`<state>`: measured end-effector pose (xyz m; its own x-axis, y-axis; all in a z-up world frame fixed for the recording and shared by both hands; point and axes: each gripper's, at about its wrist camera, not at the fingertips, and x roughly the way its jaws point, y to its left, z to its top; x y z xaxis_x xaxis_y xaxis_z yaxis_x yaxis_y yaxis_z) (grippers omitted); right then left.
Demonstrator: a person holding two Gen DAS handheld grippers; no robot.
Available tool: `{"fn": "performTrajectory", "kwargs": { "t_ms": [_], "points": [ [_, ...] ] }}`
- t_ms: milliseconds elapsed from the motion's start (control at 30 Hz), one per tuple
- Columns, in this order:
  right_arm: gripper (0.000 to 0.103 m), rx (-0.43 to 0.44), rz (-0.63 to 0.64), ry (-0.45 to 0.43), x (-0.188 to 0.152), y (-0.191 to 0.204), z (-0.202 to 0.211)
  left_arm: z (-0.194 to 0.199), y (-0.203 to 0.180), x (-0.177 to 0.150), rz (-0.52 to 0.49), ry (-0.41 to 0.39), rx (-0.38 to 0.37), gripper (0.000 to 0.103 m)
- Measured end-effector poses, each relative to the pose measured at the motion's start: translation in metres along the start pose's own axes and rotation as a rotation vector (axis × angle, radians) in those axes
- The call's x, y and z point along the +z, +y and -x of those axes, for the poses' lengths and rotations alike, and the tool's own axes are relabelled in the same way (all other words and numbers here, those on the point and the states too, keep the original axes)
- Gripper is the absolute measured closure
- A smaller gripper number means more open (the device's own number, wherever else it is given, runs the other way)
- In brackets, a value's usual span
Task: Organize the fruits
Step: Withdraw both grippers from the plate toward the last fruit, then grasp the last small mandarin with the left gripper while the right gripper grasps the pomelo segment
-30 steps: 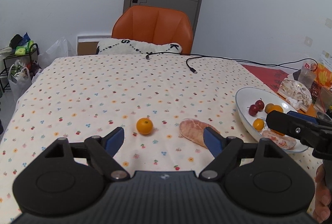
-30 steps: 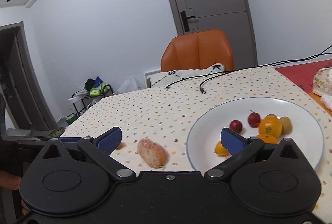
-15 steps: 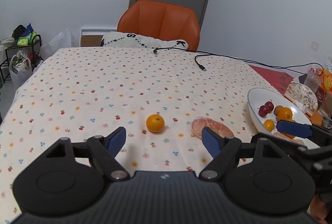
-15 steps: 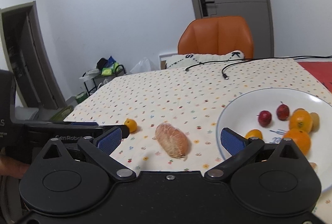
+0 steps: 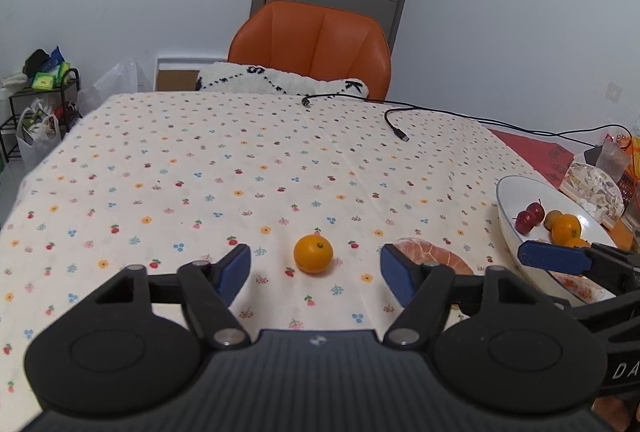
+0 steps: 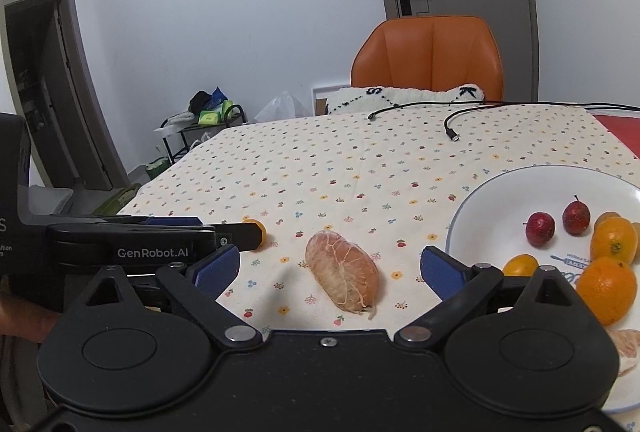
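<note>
A small orange point(image 5: 313, 253) lies on the flowered tablecloth, straight ahead of my open left gripper point(image 5: 315, 270) and between its blue pads without touching them. A peeled pomelo piece point(image 6: 342, 276) lies in front of my open right gripper point(image 6: 329, 270), between its spread fingers. The same piece point(image 5: 434, 256) shows half hidden behind the left gripper's right finger. The white plate point(image 6: 492, 191) at the right holds two red fruits, several oranges and a peeled segment. In the right wrist view the left gripper's arm covers most of the small orange point(image 6: 257, 230).
A black cable point(image 5: 396, 127) lies on the far part of the table before an orange chair point(image 5: 316, 43). Packets and a cup point(image 5: 596, 183) crowd the right edge beyond the plate point(image 5: 505, 191). A shelf with bags point(image 5: 36, 111) stands left of the table.
Both grippers have swung left and come lower and closer to the table. The small orange is now centred between the left fingers, the pomelo piece between the right fingers. Both stay open.
</note>
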<state>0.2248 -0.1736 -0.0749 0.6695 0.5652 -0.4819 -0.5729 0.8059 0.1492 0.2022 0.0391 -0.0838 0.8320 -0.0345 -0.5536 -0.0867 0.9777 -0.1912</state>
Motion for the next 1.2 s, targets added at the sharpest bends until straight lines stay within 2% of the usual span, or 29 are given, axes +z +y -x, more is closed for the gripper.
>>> {"fn": "performTrajectory", "kwargs": {
  "t_ms": [300, 433, 567, 933, 1200],
  "points": [
    [0.027, 0.018, -0.004, 0.041, 0.000, -0.004, -0.010, -0.021, 0.001, -0.001, 0.031, 0.038, -0.047, 0.059],
    [0.032, 0.007, 0.007, 0.047, -0.001, -0.004, -0.012, -0.024, -0.001, -0.001, 0.014, 0.028, -0.032, 0.066],
    [0.035, -0.006, 0.020, 0.053, 0.000, -0.003, -0.018, -0.025, 0.002, 0.000, 0.023, 0.032, -0.020, 0.081],
    [0.037, -0.031, 0.093, 0.069, 0.001, 0.010, -0.034, -0.006, 0.013, -0.002, 0.043, 0.017, -0.030, 0.081],
    [0.037, -0.084, 0.158, 0.103, 0.003, 0.019, -0.046, 0.006, 0.019, -0.002, 0.063, 0.003, -0.033, 0.081]
  ]
}}
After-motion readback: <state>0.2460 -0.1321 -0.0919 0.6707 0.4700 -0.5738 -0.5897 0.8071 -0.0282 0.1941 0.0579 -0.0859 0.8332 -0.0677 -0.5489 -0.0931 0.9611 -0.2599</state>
